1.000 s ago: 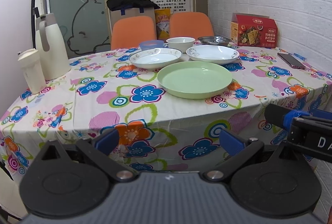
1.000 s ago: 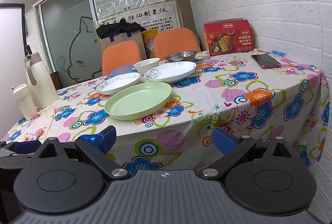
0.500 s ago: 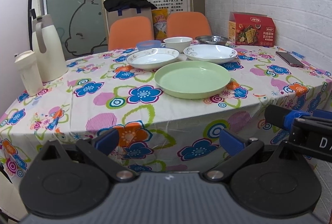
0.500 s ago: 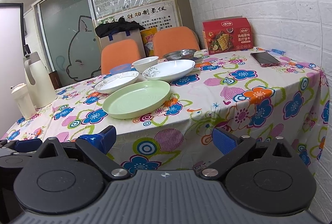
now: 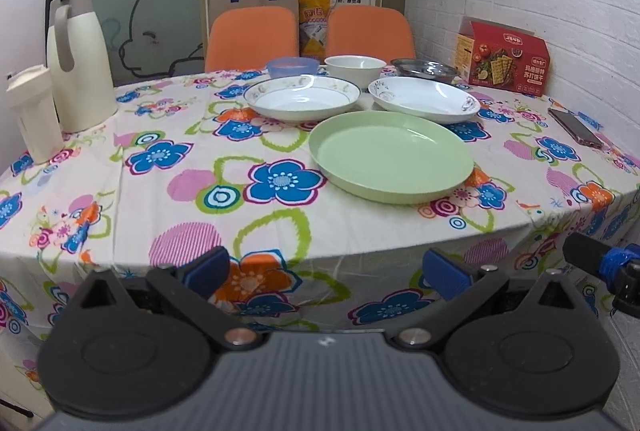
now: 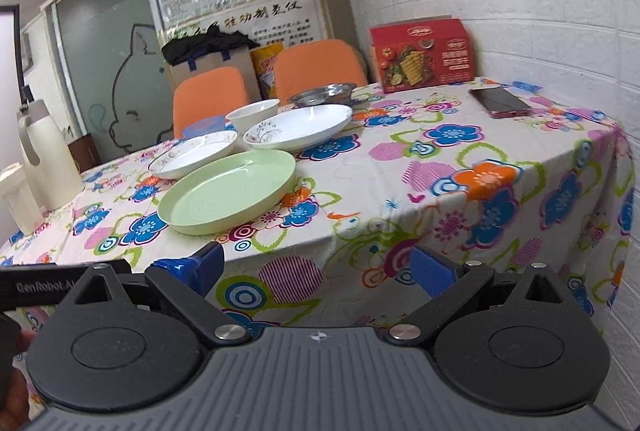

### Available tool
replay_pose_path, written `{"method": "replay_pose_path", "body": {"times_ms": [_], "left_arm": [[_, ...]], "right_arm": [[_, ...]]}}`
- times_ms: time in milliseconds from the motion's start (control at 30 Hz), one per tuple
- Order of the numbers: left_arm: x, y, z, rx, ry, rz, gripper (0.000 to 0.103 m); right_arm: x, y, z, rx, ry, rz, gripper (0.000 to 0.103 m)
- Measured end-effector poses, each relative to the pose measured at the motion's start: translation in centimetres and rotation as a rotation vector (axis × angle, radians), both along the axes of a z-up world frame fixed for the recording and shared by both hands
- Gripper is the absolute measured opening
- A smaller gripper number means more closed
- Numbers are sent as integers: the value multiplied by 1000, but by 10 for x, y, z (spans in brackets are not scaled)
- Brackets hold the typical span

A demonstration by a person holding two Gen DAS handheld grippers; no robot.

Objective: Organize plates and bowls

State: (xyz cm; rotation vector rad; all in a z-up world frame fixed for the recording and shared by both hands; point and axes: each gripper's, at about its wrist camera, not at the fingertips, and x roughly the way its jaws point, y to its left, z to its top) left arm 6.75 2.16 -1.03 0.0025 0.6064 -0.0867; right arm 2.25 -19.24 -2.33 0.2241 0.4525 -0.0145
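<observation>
A pale green plate [image 5: 391, 156] [image 6: 228, 191] lies nearest on the flowered tablecloth. Behind it sit two white patterned plates, one on the left [image 5: 302, 98] [image 6: 194, 154] and one on the right [image 5: 424, 99] [image 6: 298, 127]. Further back stand a blue bowl [image 5: 292, 66], a white bowl [image 5: 355, 67] [image 6: 253, 114] and a metal bowl [image 5: 424, 68] [image 6: 323, 93]. My left gripper [image 5: 326, 273] is open and empty, short of the table's front edge. My right gripper [image 6: 316, 269] is open too, holding nothing, low before the table edge.
A cream thermos jug [image 5: 78, 61] and a cream cup [image 5: 34, 115] stand at the table's left. A red cracker box [image 5: 506, 59] [image 6: 422, 57] and a phone [image 5: 574, 127] [image 6: 500, 102] lie on the right near the white brick wall. Two orange chairs [image 5: 252, 37] stand behind.
Both grippers have moved closer to the table and a little higher, so the plates look larger. Neither gripper's jaws have moved and no dish has shifted.
</observation>
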Motion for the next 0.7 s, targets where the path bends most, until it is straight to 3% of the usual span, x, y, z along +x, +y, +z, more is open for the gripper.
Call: {"method": "replay_pose_path", "body": {"times_ms": [333,700], "left_arm": [[90,25,13,-90,121,9,102],[194,11,-1,-82,268,31,103]], "right_arm": [[99,19,21,-150,52,120,87],[188,25,-2,-172,204,166,87]]}}
